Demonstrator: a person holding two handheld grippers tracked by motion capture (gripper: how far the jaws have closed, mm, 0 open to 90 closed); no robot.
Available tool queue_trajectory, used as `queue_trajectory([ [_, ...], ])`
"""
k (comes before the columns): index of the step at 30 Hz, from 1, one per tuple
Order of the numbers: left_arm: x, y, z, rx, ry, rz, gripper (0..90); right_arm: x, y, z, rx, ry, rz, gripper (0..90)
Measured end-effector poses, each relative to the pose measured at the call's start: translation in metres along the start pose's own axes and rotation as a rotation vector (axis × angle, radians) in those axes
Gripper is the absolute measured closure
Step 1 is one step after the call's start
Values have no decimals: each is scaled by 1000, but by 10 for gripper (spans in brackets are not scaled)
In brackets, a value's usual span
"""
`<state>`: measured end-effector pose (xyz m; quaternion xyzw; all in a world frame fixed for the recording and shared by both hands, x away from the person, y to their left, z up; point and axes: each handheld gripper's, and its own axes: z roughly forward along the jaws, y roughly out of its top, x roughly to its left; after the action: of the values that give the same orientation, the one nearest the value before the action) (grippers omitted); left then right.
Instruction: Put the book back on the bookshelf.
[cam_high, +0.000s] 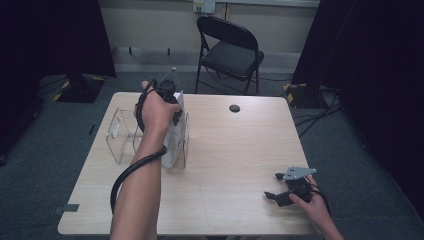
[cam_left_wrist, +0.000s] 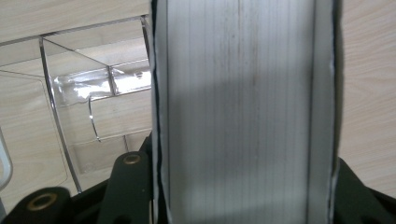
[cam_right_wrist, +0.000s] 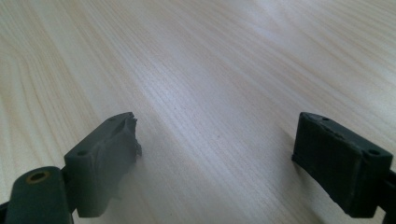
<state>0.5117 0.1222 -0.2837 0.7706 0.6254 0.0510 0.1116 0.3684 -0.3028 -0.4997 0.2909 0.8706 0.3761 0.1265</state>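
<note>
L hand-held gripper (cam_high: 170, 100) clamps thick book (cam_left_wrist: 243, 112) upright in clear rack (cam_high: 120, 135).

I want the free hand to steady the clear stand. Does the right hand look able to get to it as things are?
Probably yes. The right tongs are open with nothing in them, and bare table lies between them and the clear stand. The left tongs holding the book crowd its near side, though.

High view above the person's side, looking forward and down over the whole table (cam_high: 235, 150), left gripper view pressed close against a book (cam_left_wrist: 243, 112) beside a clear stand (cam_left_wrist: 84, 84), right gripper view low over bare tabletop, all sharing the table.
</note>
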Motion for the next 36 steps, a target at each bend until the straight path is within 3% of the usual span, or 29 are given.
queue_trajectory([
  [14,-3,5,5,11,26,8,530,0,0,0,0,0,-1,122],
  [22,-6,5,10,10,14,-2,530,0,0,0,0,0,0,122],
  [36,-9,9,14,6,33,0,530,0,0,0,0,2,-4,122],
])
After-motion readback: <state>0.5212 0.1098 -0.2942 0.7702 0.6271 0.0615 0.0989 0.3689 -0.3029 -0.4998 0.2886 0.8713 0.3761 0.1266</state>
